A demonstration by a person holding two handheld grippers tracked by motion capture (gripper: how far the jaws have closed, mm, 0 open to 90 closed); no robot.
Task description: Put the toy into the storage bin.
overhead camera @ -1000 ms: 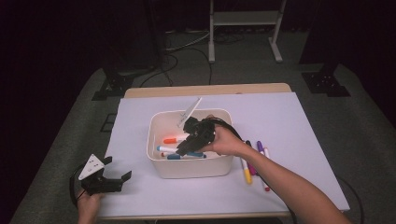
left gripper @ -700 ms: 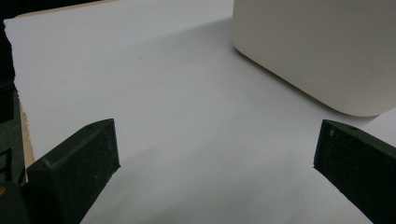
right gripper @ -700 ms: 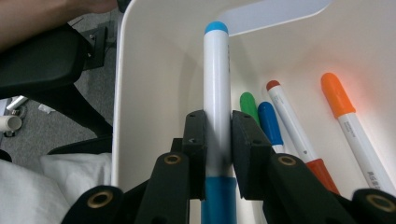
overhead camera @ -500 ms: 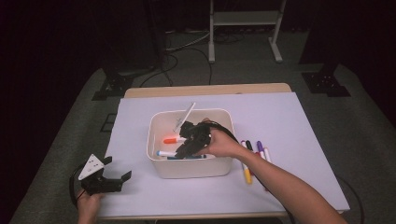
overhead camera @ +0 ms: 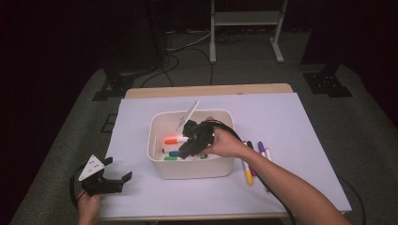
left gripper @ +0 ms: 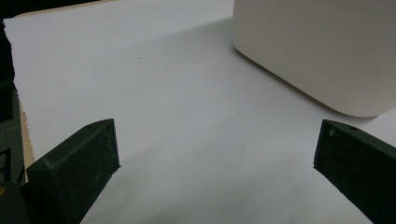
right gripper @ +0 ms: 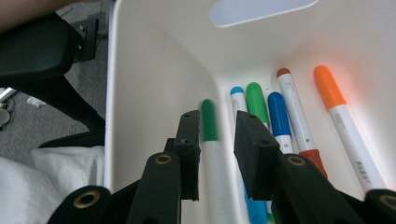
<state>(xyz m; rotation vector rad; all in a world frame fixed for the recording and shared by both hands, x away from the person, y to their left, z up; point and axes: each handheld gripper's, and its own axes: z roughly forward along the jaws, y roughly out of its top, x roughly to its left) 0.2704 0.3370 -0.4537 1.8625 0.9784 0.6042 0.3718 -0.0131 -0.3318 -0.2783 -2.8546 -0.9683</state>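
Green-capped marker (right gripper: 210, 140) between opening jaws.

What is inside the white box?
Inside the white box lie markers: orange, red-tipped, blue and green. The right gripper hides their lower ends.

this looks like a recording studio or lab set up for filming. black curtains (overhead camera: 70, 42) close off the far side, grey carpet (overhead camera: 61, 140) covers the floor, and cables (overhead camera: 187, 47) trail across it behind the tabletop (overhead camera: 300, 140), which is wrapped in plain white paper. black stand feet (overhead camera: 326, 84) sit off its far corners, and a white metal frame (overhead camera: 244, 28) stands beyond.
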